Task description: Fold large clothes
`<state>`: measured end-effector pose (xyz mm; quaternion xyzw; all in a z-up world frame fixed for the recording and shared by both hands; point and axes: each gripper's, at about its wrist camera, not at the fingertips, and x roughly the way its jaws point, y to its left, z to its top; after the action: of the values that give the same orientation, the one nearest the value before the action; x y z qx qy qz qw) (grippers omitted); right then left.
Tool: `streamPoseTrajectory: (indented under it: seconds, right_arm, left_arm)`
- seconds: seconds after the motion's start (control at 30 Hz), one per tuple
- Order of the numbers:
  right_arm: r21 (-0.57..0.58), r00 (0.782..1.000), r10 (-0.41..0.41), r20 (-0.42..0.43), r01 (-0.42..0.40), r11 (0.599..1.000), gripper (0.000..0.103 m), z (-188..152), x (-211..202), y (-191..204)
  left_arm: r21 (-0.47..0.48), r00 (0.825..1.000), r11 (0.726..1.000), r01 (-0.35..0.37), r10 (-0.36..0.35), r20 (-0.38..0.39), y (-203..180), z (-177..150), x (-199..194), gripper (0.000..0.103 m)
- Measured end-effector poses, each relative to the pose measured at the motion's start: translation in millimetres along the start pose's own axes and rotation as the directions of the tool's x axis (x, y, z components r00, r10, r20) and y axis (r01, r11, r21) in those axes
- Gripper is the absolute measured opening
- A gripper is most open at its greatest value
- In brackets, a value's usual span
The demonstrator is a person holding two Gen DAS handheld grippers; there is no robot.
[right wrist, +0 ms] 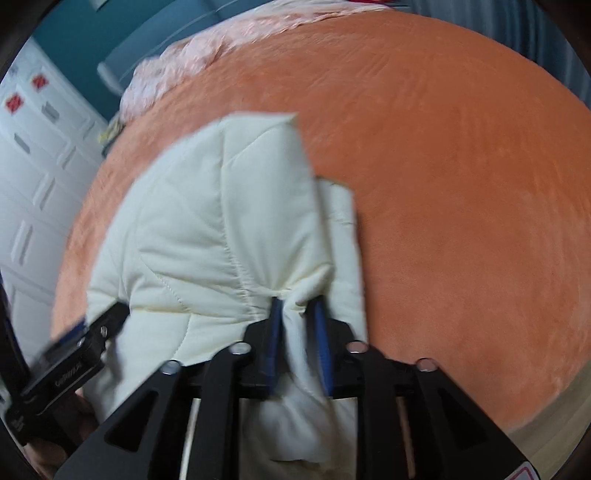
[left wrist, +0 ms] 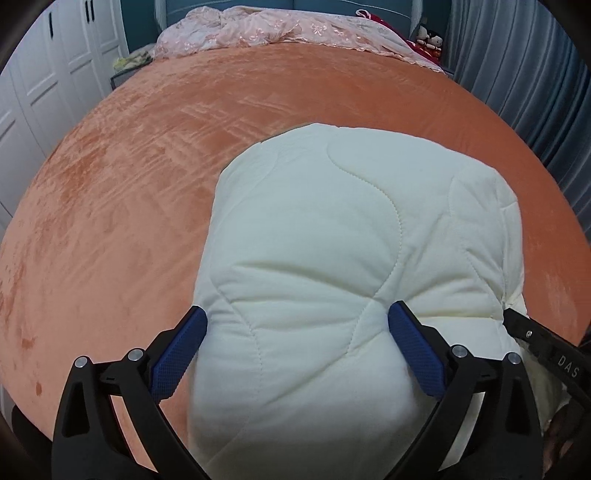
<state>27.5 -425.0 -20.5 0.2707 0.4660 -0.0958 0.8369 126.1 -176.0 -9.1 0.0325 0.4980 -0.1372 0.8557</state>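
- Now, the biggest thing in play: a cream quilted garment (left wrist: 332, 229), puffy and folded into a thick bundle, wavy stitch lines running across its top panel, lying on the near part of the bed right in front of both grippers.
- In the right wrist view the same garment (right wrist: 207, 221) shows a second layer peeking out along its right edge, with a sharp corner at the far end.
- Around it, the orange bedspread (left wrist: 129, 177) is bare to the left and beyond, and the right wrist view shows wide open orange cover to the right too.
- The left gripper (left wrist: 295, 321) stands spread wide, blue pads (left wrist: 177, 350) either side of the bundle's near bulge, touching or just beside it; I cannot tell if they press.
- The right gripper (right wrist: 297, 308) is partly parted, a pinched ridge of fabric between its blue fingers (right wrist: 273, 332); that view is blurred, so whether the pads squeeze it is unclear.
- Farther off, a pink lace cover (left wrist: 266, 29) lies at the bed's head.
- White wardrobe doors (left wrist: 40, 85) stand on the left, a grey curtain (left wrist: 517, 74) on the right.
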Motion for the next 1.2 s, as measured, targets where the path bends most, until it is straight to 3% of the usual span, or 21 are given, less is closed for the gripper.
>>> streamPoseTrajectory:
  seconds: [0.03, 0.1, 0.23, 0.3, 0.53, 0.7, 0.93, 1.07, 1.2]
  right_arm:
    - [0.04, 1.0, 0.011, 0.027, -0.012, 0.999, 0.042, 0.1, -10.9, -7.1]
    - [0.095, 0.999, 0.029, 0.03, -0.032, 0.995, 0.051, -0.6, -19.5, -19.0]
    - [0.192, 0.99, 0.134, -0.049, -0.122, 0.974, 0.057, -4.6, -6.0, -31.7]
    - [0.222, 0.987, 0.151, -0.062, -0.133, 0.966, 0.061, -7.7, 1.3, -33.7]
    - [0.329, 0.962, 0.26, -0.086, -0.219, 0.919, 0.063, -18.5, 29.9, -40.1]
    - [0.367, 0.945, 0.317, -0.074, -0.27, 0.89, 0.064, -21.0, 42.7, -43.7]
    - [0.381, 0.923, 0.38, -0.058, -0.331, 0.863, 0.058, -24.3, 55.9, -52.6]
    - [0.348, 0.936, 0.351, -0.036, -0.318, 0.882, 0.046, -24.9, 50.4, -46.1]
    - [0.236, 0.962, 0.272, -0.014, -0.261, 0.936, 0.027, -21.1, 29.8, -23.6]
  left_arm:
    - [-0.036, 0.999, 0.999, 0.035, -0.036, -0.023, 10.3, -1.1, -6.3, 0.096]
    - [-0.098, 0.993, 0.991, 0.095, -0.101, -0.053, 29.6, -7.1, -14.8, 0.096]
    - [-0.204, 0.979, 0.965, 0.165, -0.186, -0.086, 61.8, -20.0, -17.6, 0.096]
    - [-0.277, 0.961, 0.936, 0.217, -0.254, -0.106, 74.9, -25.2, -11.2, 0.096]
    - [-0.397, 0.905, 0.859, 0.323, -0.403, -0.136, 83.8, -33.5, 19.4, 0.097]
    - [-0.441, 0.876, 0.821, 0.364, -0.463, -0.138, 78.9, -33.0, 35.9, 0.098]
    - [-0.417, 0.896, 0.844, 0.337, -0.424, -0.134, 62.6, -29.9, 39.5, 0.098]
    - [-0.383, 0.906, 0.859, 0.34, -0.409, -0.112, 57.3, -27.6, 30.7, 0.095]
    - [-0.293, 0.923, 0.892, 0.346, -0.379, -0.066, 49.1, -21.4, 4.7, 0.077]
